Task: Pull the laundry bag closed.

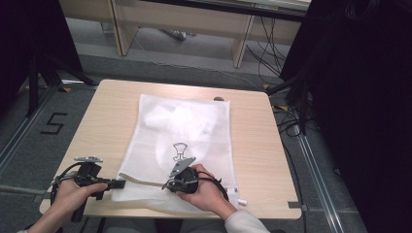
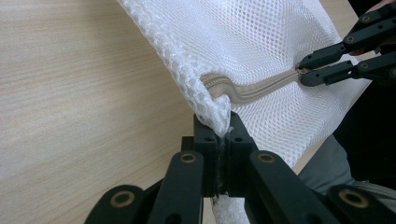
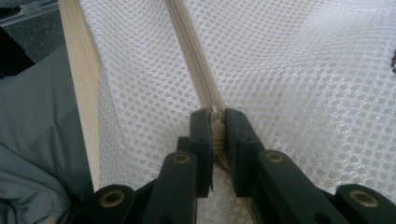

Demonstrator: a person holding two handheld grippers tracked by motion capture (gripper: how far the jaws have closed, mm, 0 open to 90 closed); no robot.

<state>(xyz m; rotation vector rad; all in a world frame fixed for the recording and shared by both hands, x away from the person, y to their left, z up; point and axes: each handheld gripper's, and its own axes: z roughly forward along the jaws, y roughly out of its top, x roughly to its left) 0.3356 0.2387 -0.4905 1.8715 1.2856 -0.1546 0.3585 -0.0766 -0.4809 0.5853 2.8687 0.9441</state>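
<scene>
Mesh laundry bag on table, both grippers engaged along its zipper edge.

The wooden table (image 1: 97, 121) carries a white mesh bag (image 1: 194, 131) lying flat, its zipper edge nearest the person. The left gripper (image 2: 223, 135) is clenched on the bag's near-left corner, at the end of the zipper (image 2: 252, 91); this looks like an anchoring hold, keeping the edge taut. The right gripper (image 3: 215, 122), farther along the same edge, is closed on the zipper slider (image 3: 215, 114), judged ready to draw it along the track. The zipper runs straight ahead from between the right jaws, and the mesh spreads to both sides.
</scene>
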